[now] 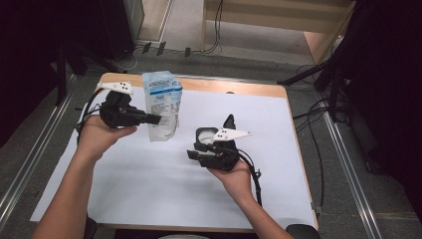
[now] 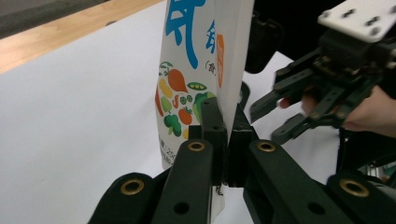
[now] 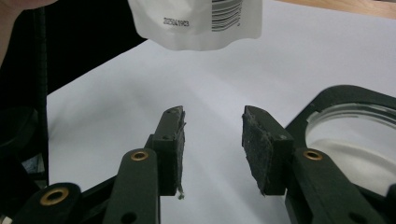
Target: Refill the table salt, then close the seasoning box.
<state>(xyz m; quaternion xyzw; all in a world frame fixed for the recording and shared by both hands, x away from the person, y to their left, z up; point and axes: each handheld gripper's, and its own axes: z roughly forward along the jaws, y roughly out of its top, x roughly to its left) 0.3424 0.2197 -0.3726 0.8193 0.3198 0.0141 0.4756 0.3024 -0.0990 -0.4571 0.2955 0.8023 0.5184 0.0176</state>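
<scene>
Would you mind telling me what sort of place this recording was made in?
Probably a lab or recording workspace: a wooden table covered with a white sheet, loose cables on the grey floor, and dark stands beside the table.

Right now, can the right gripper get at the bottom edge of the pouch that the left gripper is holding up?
Probably yes. The right gripper is open with nothing between its fingers, and only bare white table cover lies between it and the pouch pinched in the left gripper.
</scene>
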